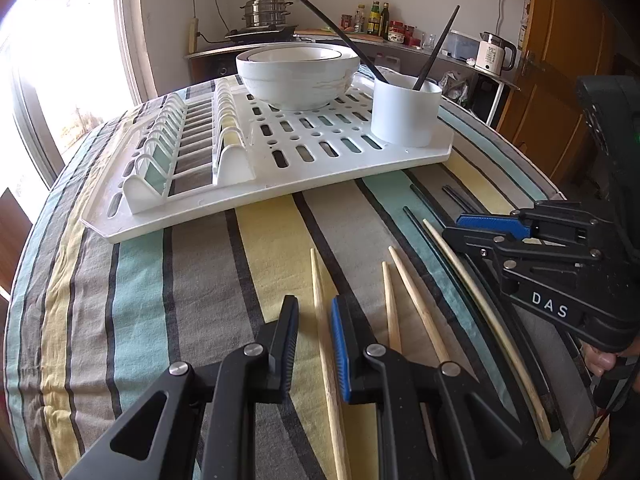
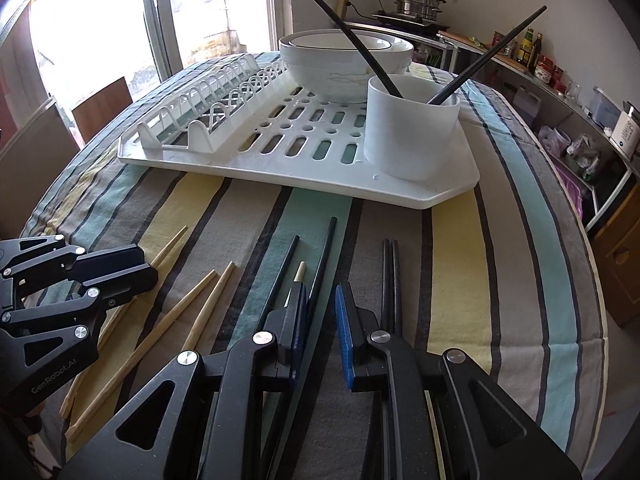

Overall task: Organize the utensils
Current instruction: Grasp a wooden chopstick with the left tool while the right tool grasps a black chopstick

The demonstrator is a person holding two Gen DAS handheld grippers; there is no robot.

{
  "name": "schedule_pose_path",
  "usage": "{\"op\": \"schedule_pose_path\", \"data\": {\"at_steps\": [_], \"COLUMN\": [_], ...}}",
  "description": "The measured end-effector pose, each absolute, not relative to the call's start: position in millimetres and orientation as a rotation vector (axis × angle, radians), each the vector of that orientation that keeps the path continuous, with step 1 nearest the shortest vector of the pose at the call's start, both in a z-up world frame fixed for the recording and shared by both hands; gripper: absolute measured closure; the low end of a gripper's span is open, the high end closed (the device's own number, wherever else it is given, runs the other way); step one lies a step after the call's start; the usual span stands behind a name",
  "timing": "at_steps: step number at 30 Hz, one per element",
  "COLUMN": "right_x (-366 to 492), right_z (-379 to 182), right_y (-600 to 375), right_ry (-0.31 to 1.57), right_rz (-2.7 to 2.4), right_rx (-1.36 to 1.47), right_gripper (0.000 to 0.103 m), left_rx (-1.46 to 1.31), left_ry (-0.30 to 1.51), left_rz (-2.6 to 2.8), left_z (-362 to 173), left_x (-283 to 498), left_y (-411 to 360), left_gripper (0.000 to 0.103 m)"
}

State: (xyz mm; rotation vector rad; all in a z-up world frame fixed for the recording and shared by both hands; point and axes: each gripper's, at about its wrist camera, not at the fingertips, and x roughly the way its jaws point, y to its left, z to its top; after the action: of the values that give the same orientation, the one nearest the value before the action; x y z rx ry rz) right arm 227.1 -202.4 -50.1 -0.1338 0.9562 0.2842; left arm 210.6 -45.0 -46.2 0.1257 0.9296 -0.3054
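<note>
- One white drying rack [image 2: 304,176] sits on the striped tablecloth [image 2: 460,264], carrying stacked bowls [image 2: 344,60] and a white cup [image 2: 412,128] with two black chopsticks [image 2: 484,56].
- Both grippers hover released: left gripper [image 1: 314,320] straddles a wooden chopstick [image 1: 320,304]; right gripper [image 2: 322,304] straddles a black chopstick [image 2: 326,252].
- More loose chopsticks lie alongside.

Both wrist views low, facing shared rack [image 1: 280,152].

Striped tablecloth [image 1: 200,300] on table; steamer pot [image 1: 266,10], sauce bottles [image 1: 378,18], white kettle [image 1: 494,54] on back counter.
</note>
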Motion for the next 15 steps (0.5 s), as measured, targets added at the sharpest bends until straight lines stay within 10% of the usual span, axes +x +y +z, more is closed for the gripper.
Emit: {"op": "schedule_pose_path", "data": {"at_steps": [15], "right_x": [235.1], "right_z": [-48.3], "right_y": [-206.3], "right_ry": [0.965], "right_rz": [0.312], "right_rx": [-0.074], "right_gripper": [0.097], "left_rx": [0.185], "left_ry": [0.935], "left_rz": [-0.327], "left_z": [-47.7], "left_x": [224.0], "left_y": [-55.1], "left_gripper": [0.097]}}
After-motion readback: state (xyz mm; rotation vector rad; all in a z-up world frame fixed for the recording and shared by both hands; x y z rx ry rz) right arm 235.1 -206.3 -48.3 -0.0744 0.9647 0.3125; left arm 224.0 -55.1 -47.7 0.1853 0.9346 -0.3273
